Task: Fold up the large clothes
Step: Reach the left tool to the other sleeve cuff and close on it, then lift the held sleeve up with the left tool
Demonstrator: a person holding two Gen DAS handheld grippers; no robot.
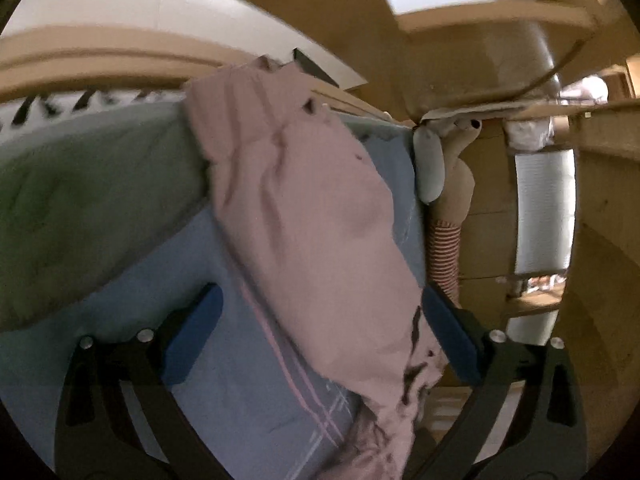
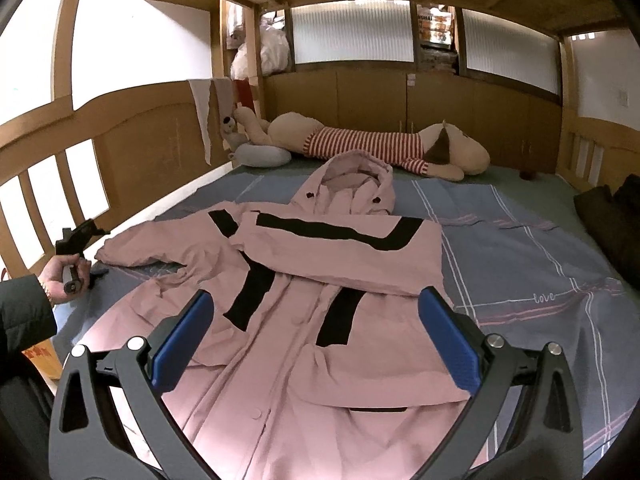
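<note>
A pink hooded jacket (image 2: 304, 360) with black stripes lies face up on the blue plaid sheet (image 2: 520, 260). Its hood (image 2: 352, 184) points to the far end of the bed. One sleeve is folded across the chest, while the other sleeve (image 2: 160, 244) stretches out to the left. My right gripper (image 2: 316, 328) hangs open above the jacket's lower front, holding nothing. A hand holds my left gripper (image 2: 80, 240) by the end of the outstretched sleeve. In the tilted left wrist view, that gripper (image 1: 320, 332) is open and the sleeve (image 1: 312, 220) runs between its fingers.
A long plush dog (image 2: 360, 144) in a striped shirt and a grey pillow (image 2: 260, 156) lie at the head of the bed. Dark clothing (image 2: 612, 216) sits at the right edge. A wooden railing (image 2: 52, 184) bounds the left side, and a wooden bunk frame is overhead.
</note>
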